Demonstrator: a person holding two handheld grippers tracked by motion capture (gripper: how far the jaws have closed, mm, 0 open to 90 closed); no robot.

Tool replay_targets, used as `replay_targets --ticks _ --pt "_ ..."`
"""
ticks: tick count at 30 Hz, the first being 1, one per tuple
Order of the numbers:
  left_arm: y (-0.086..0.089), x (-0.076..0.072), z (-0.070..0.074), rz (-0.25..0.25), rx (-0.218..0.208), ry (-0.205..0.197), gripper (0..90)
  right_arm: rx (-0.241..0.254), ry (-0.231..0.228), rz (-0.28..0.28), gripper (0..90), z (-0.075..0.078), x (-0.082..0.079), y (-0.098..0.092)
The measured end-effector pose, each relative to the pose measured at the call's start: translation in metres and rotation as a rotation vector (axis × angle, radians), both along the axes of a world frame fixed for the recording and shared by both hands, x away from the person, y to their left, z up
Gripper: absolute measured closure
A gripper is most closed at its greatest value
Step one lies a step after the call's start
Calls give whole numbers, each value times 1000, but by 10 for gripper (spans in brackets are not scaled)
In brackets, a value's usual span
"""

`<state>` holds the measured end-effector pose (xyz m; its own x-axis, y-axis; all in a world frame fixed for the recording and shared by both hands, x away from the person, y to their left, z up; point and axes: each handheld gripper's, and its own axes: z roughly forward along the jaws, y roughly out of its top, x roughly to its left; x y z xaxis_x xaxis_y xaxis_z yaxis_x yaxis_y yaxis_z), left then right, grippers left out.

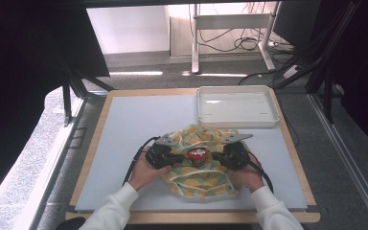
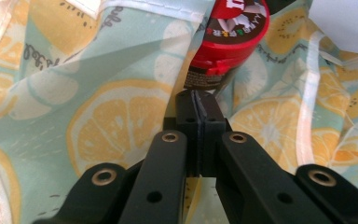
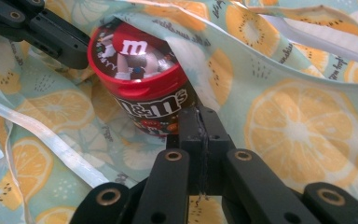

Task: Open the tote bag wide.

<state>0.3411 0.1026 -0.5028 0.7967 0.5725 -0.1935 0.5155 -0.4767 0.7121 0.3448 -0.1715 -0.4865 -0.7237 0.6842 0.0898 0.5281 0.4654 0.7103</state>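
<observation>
A lemon-print cloth bag (image 1: 199, 184) (image 2: 107, 121) (image 3: 298, 126) lies crumpled at the table's front middle. In its centre stands a brown candy canister with a red lid (image 1: 197, 155) (image 2: 233, 37) (image 3: 140, 79), and a layer of cloth rises around and behind it. My left gripper (image 1: 182, 157) (image 2: 198, 98) comes in from the canister's left, jaws pressed together with a cloth fold ending at their tips. From the right comes my right gripper (image 1: 214, 157) (image 3: 199, 114), jaws likewise together on the cloth edge beside the canister's wall. The left gripper's jaws (image 3: 70, 51) touch the far rim in the right gripper view.
A shallow white tray (image 1: 239, 123) sits at the table's back right with nothing in it. The white mat (image 1: 134, 124) covers the wooden table. Dark frames and cables stand on the floor beyond the far edge.
</observation>
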Motion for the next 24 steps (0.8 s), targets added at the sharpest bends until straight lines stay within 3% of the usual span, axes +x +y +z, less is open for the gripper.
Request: replay_targets --ticks 7,11,14,18,24 --pt "3 9 0 25 -2 -1 900 -13 10 4 889 -4 0 0" --pt "5 16 0 38 -14 6 900 -41 39 24 890 -13 1 3" --pt "4 23 3 47 -7 2 900 -52 53 28 889 -17 0 4" --pt "4 36 3 63 -28 23 900 -67 60 42 889 -20 -5 5" --pt "-1 48 -3 82 -2 31 900 -82 75 65 889 -25 -13 3"
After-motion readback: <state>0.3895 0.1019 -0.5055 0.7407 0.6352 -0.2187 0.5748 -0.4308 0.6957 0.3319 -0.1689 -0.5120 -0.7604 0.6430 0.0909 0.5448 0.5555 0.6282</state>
